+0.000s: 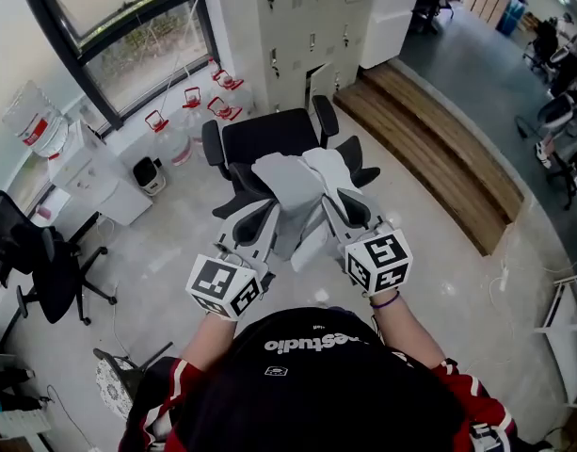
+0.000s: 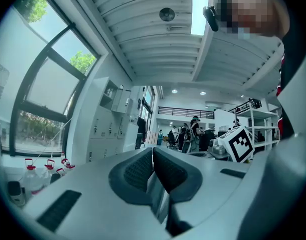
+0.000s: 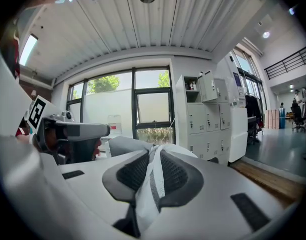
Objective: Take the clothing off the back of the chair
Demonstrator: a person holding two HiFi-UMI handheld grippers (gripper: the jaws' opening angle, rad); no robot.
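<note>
Left gripper (image 1: 253, 218) and right gripper (image 1: 350, 211) both pinch the grey garment (image 1: 293, 182); lift evenly to clear the office chair (image 1: 269, 136) back.

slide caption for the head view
The left gripper and right gripper each pinch the white garment above a black chair.

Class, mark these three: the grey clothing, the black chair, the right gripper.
grey clothing (image 1: 290, 183): head view, bunched middle.
black chair (image 1: 267, 136): head view, panel between armrests.
right gripper (image 3: 153, 156): right gripper view, between fingertips.
</note>
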